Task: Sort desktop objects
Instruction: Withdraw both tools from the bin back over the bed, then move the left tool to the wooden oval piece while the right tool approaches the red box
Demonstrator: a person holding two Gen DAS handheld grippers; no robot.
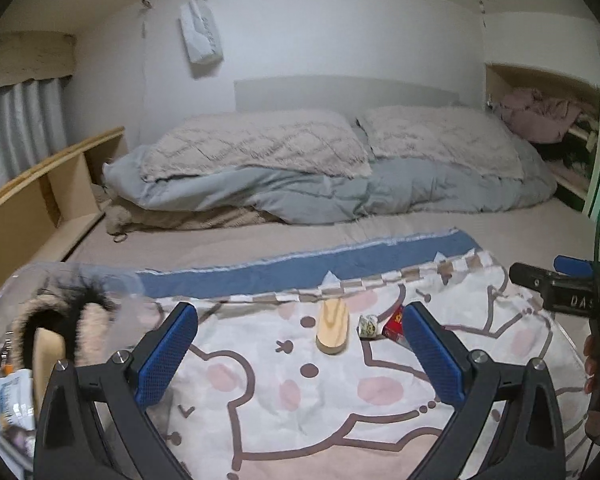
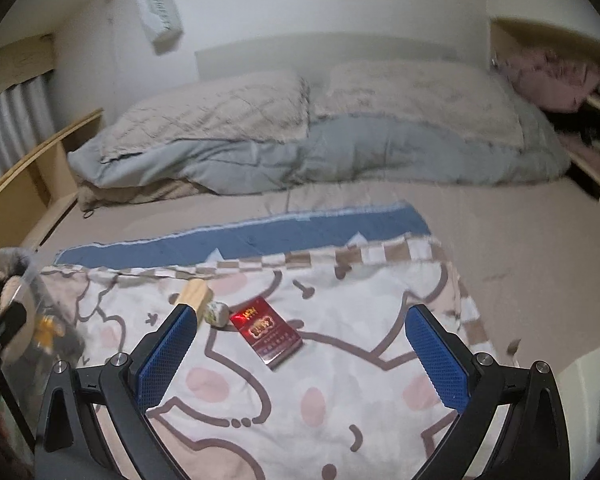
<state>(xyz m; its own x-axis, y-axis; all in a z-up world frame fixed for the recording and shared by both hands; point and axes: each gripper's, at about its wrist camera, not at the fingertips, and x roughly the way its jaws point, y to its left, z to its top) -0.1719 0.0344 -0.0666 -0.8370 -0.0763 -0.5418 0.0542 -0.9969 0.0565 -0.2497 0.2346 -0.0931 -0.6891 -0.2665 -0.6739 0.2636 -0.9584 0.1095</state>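
On a cartoon-print blanket lie three small things in a row: a pale wooden block, a small crumpled greenish packet and a red cigarette pack. My left gripper hovers open just short of the block, with nothing between its blue pads. My right gripper is also open, with the red pack lying on the blanket between and beyond its fingers. The right gripper's body shows at the right edge of the left wrist view.
A clear plastic bin with a furry item and several small things stands at the left edge of the blanket. Pillows and a grey duvet are heaped at the bed's far end. A wooden shelf runs along the left.
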